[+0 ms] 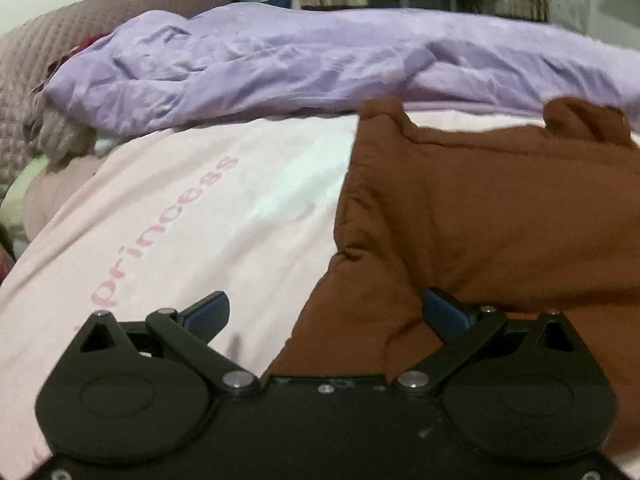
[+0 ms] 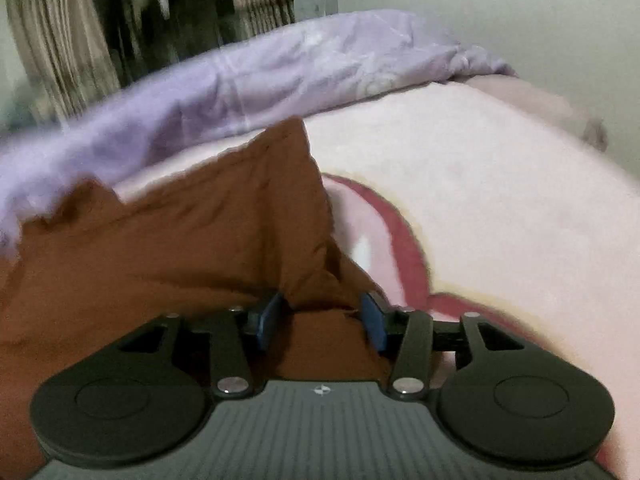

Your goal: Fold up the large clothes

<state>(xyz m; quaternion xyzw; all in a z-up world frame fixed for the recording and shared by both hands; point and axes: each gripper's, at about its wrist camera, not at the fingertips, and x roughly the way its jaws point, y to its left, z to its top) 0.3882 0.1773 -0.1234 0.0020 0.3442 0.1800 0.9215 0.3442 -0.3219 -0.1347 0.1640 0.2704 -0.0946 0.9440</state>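
**Brown garment on pink bedspread: right gripper holds a fold, left stands open**

Brown padded garment (image 1: 480,216) lies on the pink bedspread (image 1: 200,216), its near part cut off by both gripper bodies, so its full outline and kind cannot be read. Both views are blurred. Beyond the garment, a crumpled lilac sheet (image 1: 280,60) runs across the bed; striped fabric behind that is too smeared to identify.

Orientation: in the left wrist view the garment's far edge runs roughly parallel to the lilac sheet, with two small raised tabs at its far corners. In the right wrist view one corner rises to a peak pointing toward the sheet.

Right gripper (image 2: 322,320): jaws about half apart, a bunched fold of the garment wedged between the blue pads (image 2: 374,322).

Left gripper (image 1: 326,316): jaws wide apart, nothing clamped; right pad overlaps the garment's near edge, contact uncertain.
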